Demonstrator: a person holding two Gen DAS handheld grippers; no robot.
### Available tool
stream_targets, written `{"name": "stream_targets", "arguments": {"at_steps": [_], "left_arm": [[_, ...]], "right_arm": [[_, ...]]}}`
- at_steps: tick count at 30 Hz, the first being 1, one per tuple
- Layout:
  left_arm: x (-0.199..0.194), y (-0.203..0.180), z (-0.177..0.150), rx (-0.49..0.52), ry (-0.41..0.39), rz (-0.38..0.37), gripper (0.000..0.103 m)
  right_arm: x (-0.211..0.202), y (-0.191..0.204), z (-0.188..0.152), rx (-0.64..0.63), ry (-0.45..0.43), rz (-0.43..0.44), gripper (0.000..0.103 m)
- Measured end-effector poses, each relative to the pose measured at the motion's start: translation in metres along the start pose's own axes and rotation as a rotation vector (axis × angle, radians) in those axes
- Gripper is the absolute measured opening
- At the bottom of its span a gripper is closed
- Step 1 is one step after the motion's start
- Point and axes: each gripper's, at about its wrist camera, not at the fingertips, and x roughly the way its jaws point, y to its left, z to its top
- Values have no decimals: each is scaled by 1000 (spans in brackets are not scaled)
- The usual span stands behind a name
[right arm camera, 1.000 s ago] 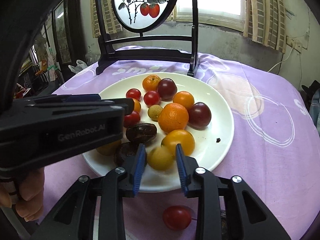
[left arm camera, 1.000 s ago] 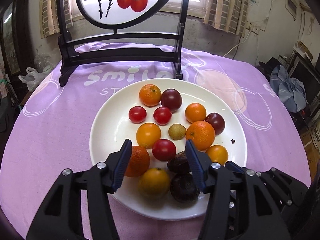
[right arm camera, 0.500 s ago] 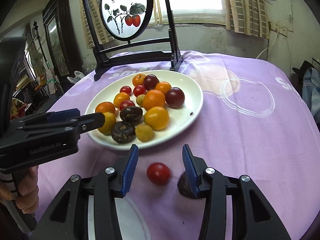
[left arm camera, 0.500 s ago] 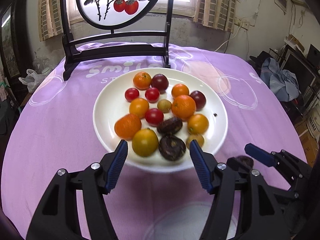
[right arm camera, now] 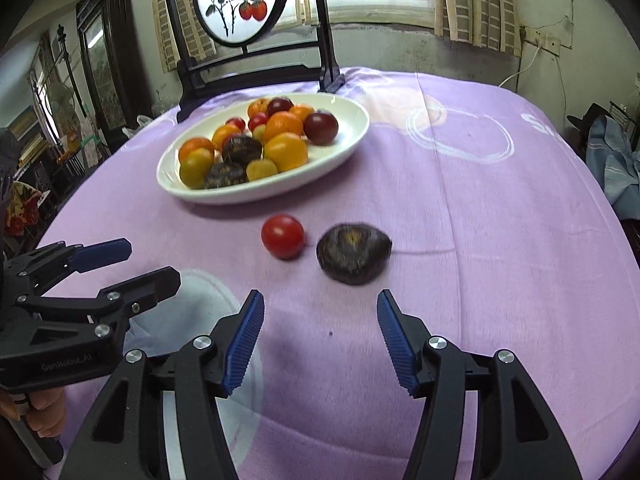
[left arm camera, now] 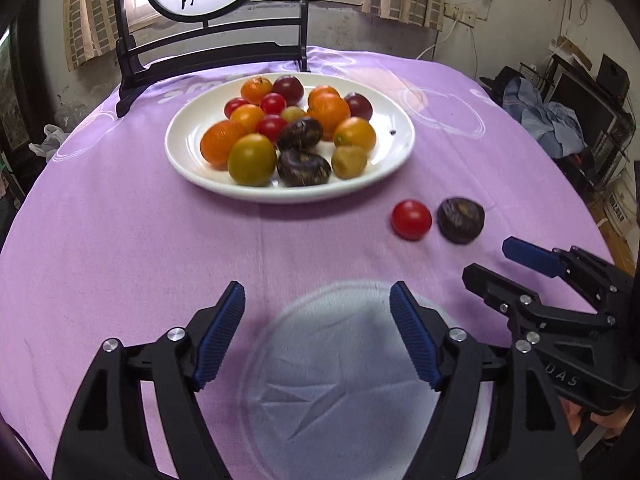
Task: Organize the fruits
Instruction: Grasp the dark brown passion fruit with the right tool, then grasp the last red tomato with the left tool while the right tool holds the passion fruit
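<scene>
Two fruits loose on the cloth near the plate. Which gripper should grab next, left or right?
Right. The right gripper is open, with the dark fruit and red tomato just ahead; the left gripper, also open, sits farther off.

Both grippers have drawn back from the plate (left arm camera: 188,160) toward the near edge of the table. A second ago the left gripper (left arm camera: 318,334) hung low over the fruit with its jaws around the pile; now it sits over a pale patch of cloth, jaws wide. The right gripper (right arm camera: 320,340) had a small yellow fruit (right arm camera: 261,169) between its jaws; that fruit now lies on the plate and the jaws gape wider. The tomato (right arm camera: 282,236) and dark fruit (right arm camera: 353,253) now lie ahead of it.
</scene>
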Motion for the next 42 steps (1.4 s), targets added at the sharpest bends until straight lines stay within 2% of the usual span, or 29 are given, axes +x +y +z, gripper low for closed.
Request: {"name": "stream_targets", "arguments": {"at_steps": [6, 10, 12, 15, 22, 23, 24, 26, 31, 37, 42], "left_arm": [[4, 0, -6, 20, 3, 4, 73], [6, 5, -6, 9, 8, 11, 77], [8, 8, -5, 3, 15, 12, 77], [10, 10, -4, -4, 23, 9, 77], [10, 7, -6, 14, 19, 13, 77], [10, 6, -6, 15, 19, 15, 77], [10, 6, -6, 16, 20, 17, 77], [10, 7, -6, 13, 21, 18, 77], [11, 7, -6, 12, 24, 21, 77], [13, 0, -9, 36, 23, 31, 77], [18, -15, -8, 56, 49, 7, 77]], "right_arm": [[13, -1, -5, 2, 42, -24, 60], [15, 0, -6, -2, 36, -31, 63], [20, 1, -2, -7, 41, -46, 67], [27, 2, 5, -25, 46, -99, 67], [42, 3, 23, -59, 48, -138, 66], [44, 3, 25, -63, 47, -144, 66], [44, 4, 27, -67, 44, -148, 58], [44, 5, 28, -75, 35, -167, 47], [36, -2, 23, -38, 39, -137, 47], [3, -14, 9, 4, 10, -96, 47], [-12, -24, -2, 26, 3, -80, 47]]}}
